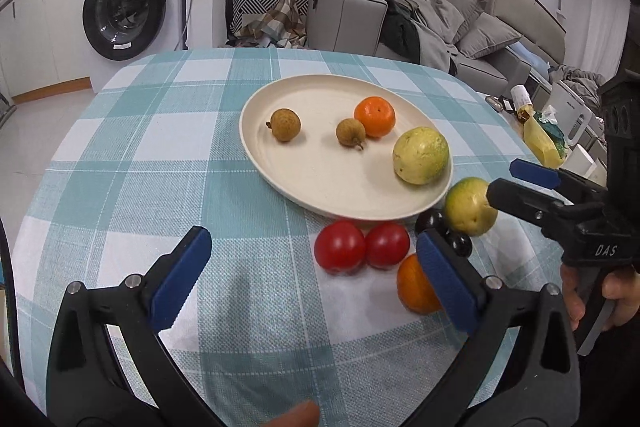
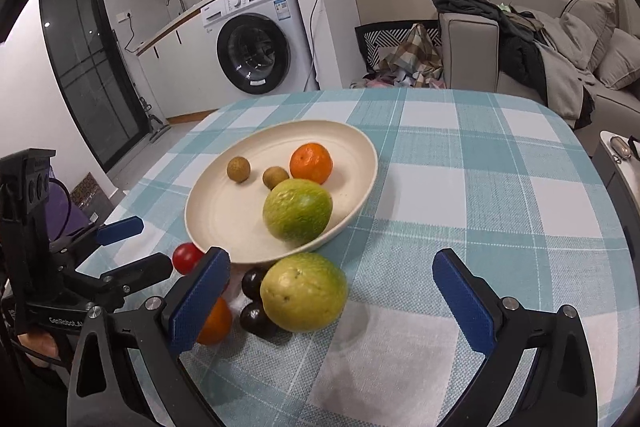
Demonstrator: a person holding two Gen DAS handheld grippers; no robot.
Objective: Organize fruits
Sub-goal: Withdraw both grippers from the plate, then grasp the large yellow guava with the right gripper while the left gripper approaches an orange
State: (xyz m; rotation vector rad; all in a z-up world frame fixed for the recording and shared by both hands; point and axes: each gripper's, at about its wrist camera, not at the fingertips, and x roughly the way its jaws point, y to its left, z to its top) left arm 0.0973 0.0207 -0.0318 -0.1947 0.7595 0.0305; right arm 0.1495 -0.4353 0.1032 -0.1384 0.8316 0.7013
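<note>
- Left wrist view: the left gripper [image 1: 312, 279] hangs spread wide and empty over the near part of the bench [image 1: 120, 163], which is covered by a checked cloth.
- On the cream plate [image 1: 320, 187] lie two small brown fruits [image 1: 285, 125], a mandarin [image 1: 375, 116] and a yellow-green guava [image 1: 421, 155].
- Off the plate, just near its near-right rim, sit two red tomatoes [image 1: 340, 247], dark plums [image 1: 430, 221], an orange [image 1: 416, 287] partly hidden by the gripper's right finger, and a second guava [image 1: 470, 207].
- The right gripper [image 1: 516, 179] comes in from the right, its fingers parted, with the lower finger seeming to touch the loose guava; it is not clenched on it.
- Right wrist view: the right gripper [image 2: 332, 291] is released and wide, with the loose guava [image 2: 304, 291] lying between its fingers on the bench, touching the plums [image 2: 256, 301]. The left gripper [image 2: 138, 247] shows at the far left, also spread.
- Judgement: the step in hand looks like picking up this guava for the plate [image 2: 224, 219], which is roughly half filled.
- The next move calls for sliding the fingers either side of the guava's widest part, closing gently, then lifting clear of the plums and the plate rim.
</note>
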